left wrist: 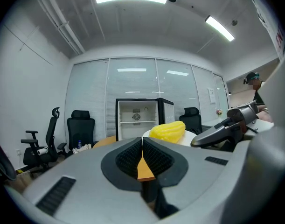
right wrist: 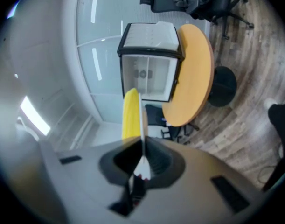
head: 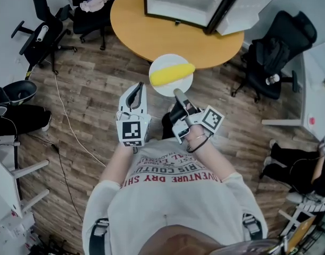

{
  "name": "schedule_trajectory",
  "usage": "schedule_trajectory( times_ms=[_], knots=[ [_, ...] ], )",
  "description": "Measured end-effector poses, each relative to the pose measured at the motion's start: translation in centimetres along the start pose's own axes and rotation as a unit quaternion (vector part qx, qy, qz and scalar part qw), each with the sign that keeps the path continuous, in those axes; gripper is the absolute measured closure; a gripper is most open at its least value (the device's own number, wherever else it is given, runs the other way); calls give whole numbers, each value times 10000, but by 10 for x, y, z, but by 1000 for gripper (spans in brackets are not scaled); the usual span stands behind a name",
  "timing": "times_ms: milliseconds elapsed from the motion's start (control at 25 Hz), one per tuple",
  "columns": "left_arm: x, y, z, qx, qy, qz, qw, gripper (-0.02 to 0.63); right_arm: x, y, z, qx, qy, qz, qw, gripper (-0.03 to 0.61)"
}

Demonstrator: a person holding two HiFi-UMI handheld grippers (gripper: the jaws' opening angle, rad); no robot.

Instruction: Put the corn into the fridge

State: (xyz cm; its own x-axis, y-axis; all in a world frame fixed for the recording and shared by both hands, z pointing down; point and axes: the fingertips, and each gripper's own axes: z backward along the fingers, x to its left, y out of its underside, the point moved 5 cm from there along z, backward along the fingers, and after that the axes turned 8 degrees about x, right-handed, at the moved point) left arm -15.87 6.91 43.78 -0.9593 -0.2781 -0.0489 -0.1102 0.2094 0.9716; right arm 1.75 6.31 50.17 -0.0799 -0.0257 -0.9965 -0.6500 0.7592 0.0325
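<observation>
Shirt [head: 173, 195] fills the bottom of the head view, and just ahead both grippers are raised. Right gripper [head: 179, 95] pinches the plate [head: 158, 89] by its near rim, pads closed on it. The corn [head: 172, 74] lies across that plate, out over the floor [head: 98, 100], just short of the table [head: 151, 31]. Left gripper [head: 138, 89] hangs beside it, jaws pressed together on nothing. The fridge [head: 189, 1] stands on the table, door [head: 242, 9] swung wide. This looks like the carry, with the placing yet to come. One-sided grip, round cob: keep the plate level, go steadily, clear the door and aim for the open compartment.
</observation>
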Motion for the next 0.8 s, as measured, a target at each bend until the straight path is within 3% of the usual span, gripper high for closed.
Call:
schedule_trajectory(
  times_ms=[520, 800],
  knots=[
    [13, -41, -137, -100, -517, 68, 9986, 580, 11, -140, -85, 552, -157, 159, 9982, 541],
    [8, -50, -203, -130, -517, 105, 9985, 580, 4, -198, -109, 586, -117, 111, 9981, 540]
  ],
)
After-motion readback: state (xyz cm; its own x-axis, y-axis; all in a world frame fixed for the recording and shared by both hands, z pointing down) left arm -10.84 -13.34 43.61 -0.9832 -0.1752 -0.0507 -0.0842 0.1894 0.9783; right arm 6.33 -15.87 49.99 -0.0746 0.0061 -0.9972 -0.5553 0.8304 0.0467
